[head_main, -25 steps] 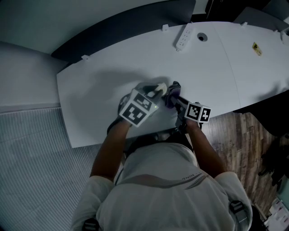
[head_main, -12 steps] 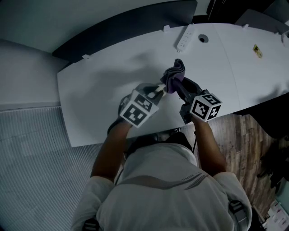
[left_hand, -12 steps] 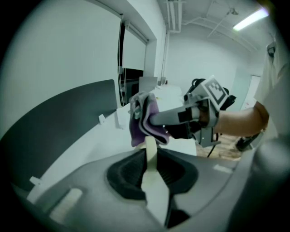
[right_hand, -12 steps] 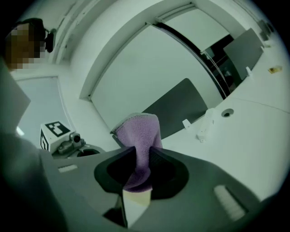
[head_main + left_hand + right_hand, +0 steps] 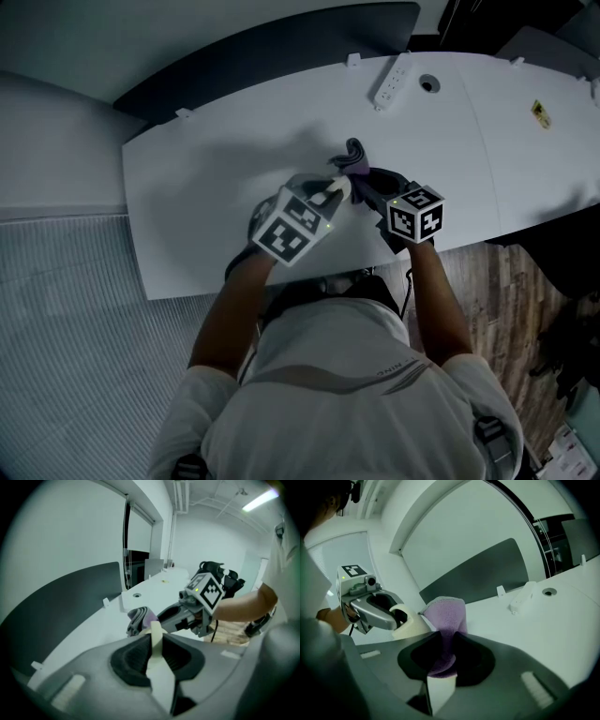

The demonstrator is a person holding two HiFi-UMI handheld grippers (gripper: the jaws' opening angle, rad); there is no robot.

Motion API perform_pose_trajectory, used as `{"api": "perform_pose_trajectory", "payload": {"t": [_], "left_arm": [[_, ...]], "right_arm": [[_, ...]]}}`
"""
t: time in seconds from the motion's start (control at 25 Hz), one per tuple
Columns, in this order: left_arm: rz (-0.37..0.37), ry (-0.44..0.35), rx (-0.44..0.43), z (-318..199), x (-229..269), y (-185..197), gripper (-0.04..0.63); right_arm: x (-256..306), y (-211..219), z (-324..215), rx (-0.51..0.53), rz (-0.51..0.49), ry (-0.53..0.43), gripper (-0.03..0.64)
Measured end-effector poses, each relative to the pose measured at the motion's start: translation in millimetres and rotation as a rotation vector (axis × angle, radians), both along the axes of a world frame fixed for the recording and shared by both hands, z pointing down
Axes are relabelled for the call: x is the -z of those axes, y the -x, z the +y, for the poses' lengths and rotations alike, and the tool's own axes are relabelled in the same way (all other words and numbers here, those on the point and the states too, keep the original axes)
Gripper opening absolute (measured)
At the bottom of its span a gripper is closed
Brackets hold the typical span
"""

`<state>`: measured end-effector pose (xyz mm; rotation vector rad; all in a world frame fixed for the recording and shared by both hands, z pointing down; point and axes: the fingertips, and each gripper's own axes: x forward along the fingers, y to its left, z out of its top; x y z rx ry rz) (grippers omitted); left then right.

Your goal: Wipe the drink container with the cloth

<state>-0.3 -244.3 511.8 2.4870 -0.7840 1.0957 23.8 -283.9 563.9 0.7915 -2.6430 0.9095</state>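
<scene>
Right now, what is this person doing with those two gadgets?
A person at a white table holds a gripper in each hand. The left gripper is clamped on a cream drink container, the right gripper on a purple cloth. The cloth is close beside the container, seemingly ready for wiping.

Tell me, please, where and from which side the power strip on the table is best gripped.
Grip the power strip at its middle, jaws across its narrow width, coming down from above: it lies flat on the table, long and slim, so probably only its long sides fit between the jaws.
</scene>
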Motion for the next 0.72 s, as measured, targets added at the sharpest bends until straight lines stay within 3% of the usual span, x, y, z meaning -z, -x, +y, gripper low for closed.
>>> {"api": "perform_pose_trajectory", "payload": {"t": [0.52,0.72], "left_arm": [[0.003,-0.004,0.031,-2,-2,1,0.063],[0.002,0.0,0.04,-3,-1,0,0.063]], "right_arm": [[-87,4,7,0.2,0.317,0.17,0.084],[-90,2,5,0.244,0.304,0.211,0.086]]}}
